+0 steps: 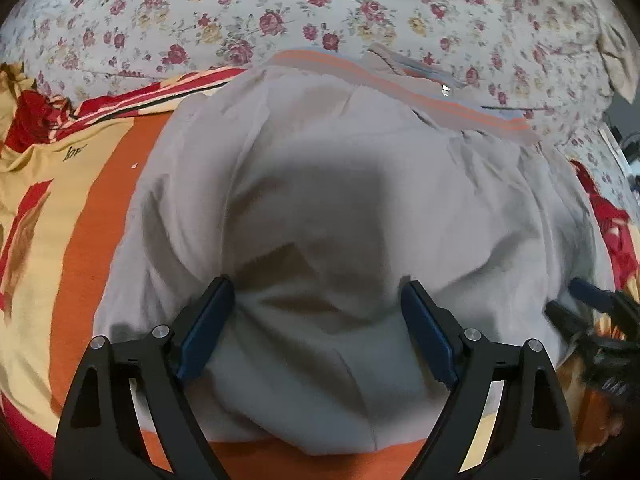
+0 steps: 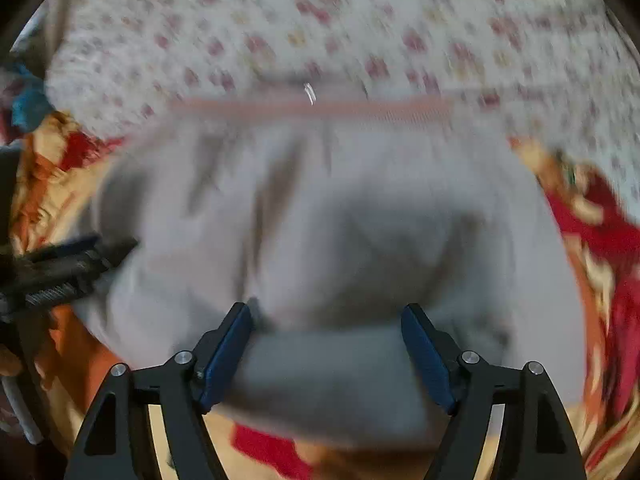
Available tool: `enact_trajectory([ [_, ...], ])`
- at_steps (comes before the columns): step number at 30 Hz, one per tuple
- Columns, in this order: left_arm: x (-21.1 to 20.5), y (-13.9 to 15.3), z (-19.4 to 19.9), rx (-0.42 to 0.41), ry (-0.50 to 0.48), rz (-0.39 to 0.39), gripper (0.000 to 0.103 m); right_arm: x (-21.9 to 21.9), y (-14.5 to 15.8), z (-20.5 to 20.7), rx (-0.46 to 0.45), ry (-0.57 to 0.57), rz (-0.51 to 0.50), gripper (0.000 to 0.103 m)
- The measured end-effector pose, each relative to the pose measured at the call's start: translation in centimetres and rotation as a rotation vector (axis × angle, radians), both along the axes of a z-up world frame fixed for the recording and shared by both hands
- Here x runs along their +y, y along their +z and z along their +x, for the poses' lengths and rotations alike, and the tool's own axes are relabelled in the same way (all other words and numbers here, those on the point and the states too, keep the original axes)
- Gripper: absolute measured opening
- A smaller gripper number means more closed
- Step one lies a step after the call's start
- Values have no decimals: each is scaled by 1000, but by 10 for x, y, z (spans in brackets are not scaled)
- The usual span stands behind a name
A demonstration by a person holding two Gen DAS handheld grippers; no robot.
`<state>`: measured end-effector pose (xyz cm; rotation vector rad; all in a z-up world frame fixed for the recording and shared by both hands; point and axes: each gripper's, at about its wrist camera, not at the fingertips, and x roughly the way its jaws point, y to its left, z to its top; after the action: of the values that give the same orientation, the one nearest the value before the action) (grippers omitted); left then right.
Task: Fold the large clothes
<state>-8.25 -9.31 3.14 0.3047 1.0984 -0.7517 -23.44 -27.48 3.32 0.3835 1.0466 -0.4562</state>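
A large light grey garment (image 1: 340,200) with an orange-striped band (image 1: 400,84) along its far edge lies folded on the bed. My left gripper (image 1: 318,300) hangs open just above its near part, with its blue pads (image 1: 204,328) wide apart and only loose cloth below them. In the right wrist view the same grey garment (image 2: 320,220) is blurred. My right gripper (image 2: 326,328) is open over its near edge, and nothing is pinched. Each gripper shows at the edge of the other's view: the right gripper (image 1: 592,312) and the left gripper (image 2: 72,256).
An orange, red and yellow patterned blanket (image 1: 60,200) lies under the garment and spreads left and right. A pale sheet with red flowers (image 1: 280,12) covers the far part of the bed. A small bright tag (image 1: 445,89) sits near the striped band.
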Motion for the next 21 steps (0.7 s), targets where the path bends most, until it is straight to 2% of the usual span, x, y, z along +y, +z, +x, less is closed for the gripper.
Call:
enact_trajectory([
  [3, 3, 1, -4, -12, -55, 13, 87, 3, 25, -22, -56, -44, 8, 70],
  [4, 4, 3, -3, -8, -56, 13, 86, 6, 43, -26, -80, -38, -16, 71],
  [6, 12, 11, -1, -15, -5, 2, 86, 10, 69, -28, -100, -16, -76, 72],
  [7, 20, 21, -1, -45, 40, -16, 86, 13, 87, -26, -118, 5, -117, 80],
  [9, 34, 37, -5, -101, 85, -50, 86, 15, 102, -20, -153, 42, -143, 95],
  [10, 41, 45, -6, -130, 104, -64, 86, 16, 107, -14, -172, 74, -147, 97],
  [12, 51, 53, -4, -164, 128, -71, 86, 12, 103, -5, -162, 97, -163, 97],
  [15, 55, 48, 6, -185, 161, -57, 86, 5, 80, 8, -168, 102, -166, 95],
  [17, 51, 40, 12, -166, 172, -42, 86, -3, 56, 19, -167, 90, -146, 81],
  [18, 47, 38, 13, -160, 169, -45, 86, -7, 43, 27, -160, 95, -112, 69],
  [19, 41, 37, 14, -163, 167, -51, 86, -11, 26, 31, -153, 104, -61, 65],
  [21, 31, 37, 12, -188, 161, -52, 86, -14, 7, 34, -116, 110, -40, 65],
])
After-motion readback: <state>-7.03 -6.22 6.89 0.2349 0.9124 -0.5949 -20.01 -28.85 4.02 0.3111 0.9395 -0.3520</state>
